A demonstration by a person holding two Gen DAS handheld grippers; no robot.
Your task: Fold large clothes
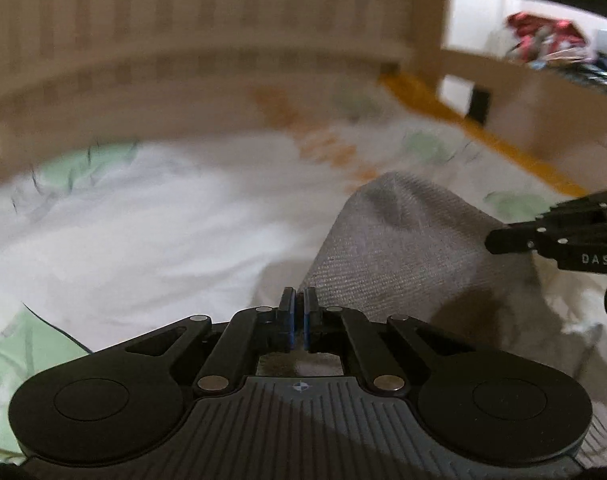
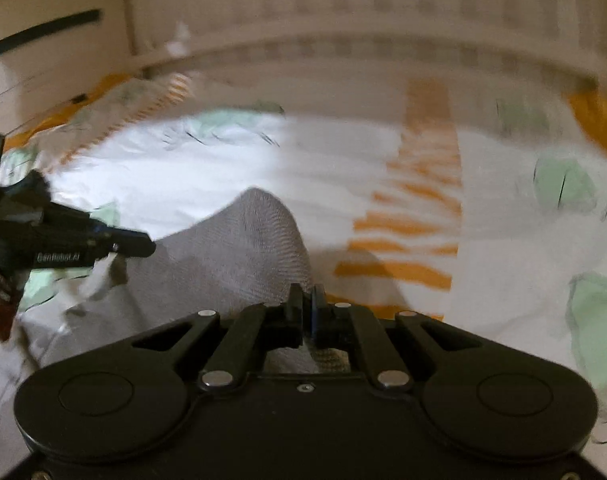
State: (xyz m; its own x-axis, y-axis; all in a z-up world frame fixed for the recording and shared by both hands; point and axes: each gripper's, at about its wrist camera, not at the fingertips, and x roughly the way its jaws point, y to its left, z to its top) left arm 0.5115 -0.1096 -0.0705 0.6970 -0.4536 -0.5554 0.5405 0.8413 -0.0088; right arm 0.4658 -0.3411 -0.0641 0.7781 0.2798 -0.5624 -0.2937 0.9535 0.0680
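Observation:
A grey knit garment lies bunched on a bed and rises in a hump between my two grippers. In the left wrist view my left gripper is shut, with the garment's near edge pinched between its blue pads. My right gripper enters from the right edge, its tip against the same cloth. In the right wrist view my right gripper is shut on the grey garment, and grey fabric shows under its fingers. My left gripper comes in from the left at the cloth's other side.
The bedsheet is white with pale green patches and orange stripes. A pale slatted wooden bed frame curves round the far side. A yellow mattress edge runs at the right. A heap of clothes shows through an opening.

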